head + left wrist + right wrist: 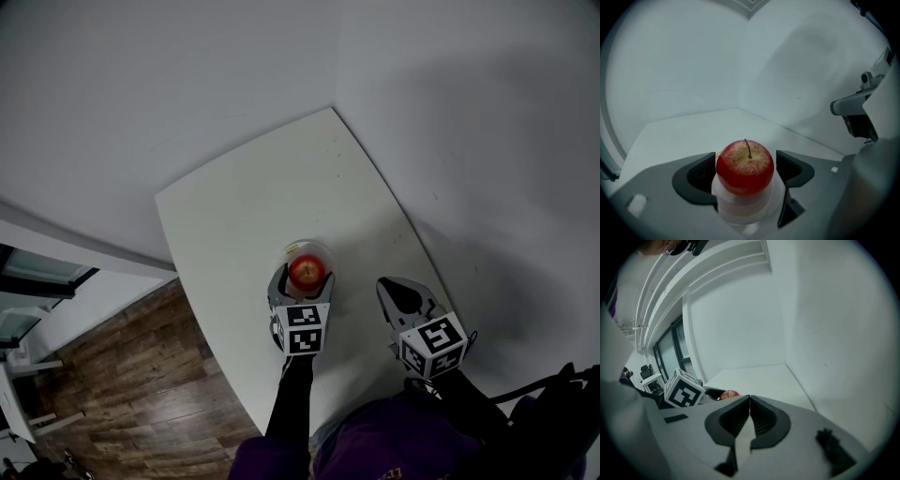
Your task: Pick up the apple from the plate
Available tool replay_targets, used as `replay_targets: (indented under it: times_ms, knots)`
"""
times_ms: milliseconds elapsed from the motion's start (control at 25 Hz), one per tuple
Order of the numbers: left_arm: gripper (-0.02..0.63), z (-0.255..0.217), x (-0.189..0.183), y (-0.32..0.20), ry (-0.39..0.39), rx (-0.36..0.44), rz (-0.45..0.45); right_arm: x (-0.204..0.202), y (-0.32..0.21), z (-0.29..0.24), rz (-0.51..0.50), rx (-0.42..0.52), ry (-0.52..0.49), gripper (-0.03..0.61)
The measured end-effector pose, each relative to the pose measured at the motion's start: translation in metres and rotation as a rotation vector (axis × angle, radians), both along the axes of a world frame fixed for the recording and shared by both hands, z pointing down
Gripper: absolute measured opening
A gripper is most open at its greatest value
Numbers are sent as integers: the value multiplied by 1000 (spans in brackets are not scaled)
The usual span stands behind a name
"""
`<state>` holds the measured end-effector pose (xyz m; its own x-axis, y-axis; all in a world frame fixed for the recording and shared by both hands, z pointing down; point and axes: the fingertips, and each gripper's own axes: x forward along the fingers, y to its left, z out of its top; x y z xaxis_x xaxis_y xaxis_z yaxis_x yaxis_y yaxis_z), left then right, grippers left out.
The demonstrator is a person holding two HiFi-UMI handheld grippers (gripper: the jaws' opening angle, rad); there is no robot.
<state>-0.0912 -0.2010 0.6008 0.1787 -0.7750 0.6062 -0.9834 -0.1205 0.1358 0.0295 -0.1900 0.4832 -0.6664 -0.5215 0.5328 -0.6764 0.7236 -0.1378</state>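
A red apple (307, 270) with a short stem sits on a small clear plate (298, 247) near the front of the white table (244, 206). My left gripper (305, 278) reaches over the plate with its jaws wide open, one on each side of the apple (745, 165). The left pad stands right against the fruit's side and a thin gap shows at the right pad. The plate (745, 208) still carries the apple. To the right, my right gripper (395, 285) hovers over the table, shut and empty (750, 401). It sees the apple (730, 393) at its left.
The table stands in a corner between two white walls (469, 112). Its left edge (173, 272) drops to a wooden floor (122, 375). A window and shelving (670, 348) lie off to the left. The right gripper's body (862, 108) shows at the left gripper view's right edge.
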Motion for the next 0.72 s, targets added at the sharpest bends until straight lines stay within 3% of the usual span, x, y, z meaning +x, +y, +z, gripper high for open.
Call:
replay_targets:
  times_ms: [280, 720]
  knots:
    - [391, 4, -1, -2, -34, -1, 1, 3, 0, 0, 7, 3, 2, 12]
    - [393, 1, -4, -2, -2, 28, 1, 3, 1, -2, 10, 10, 1, 11]
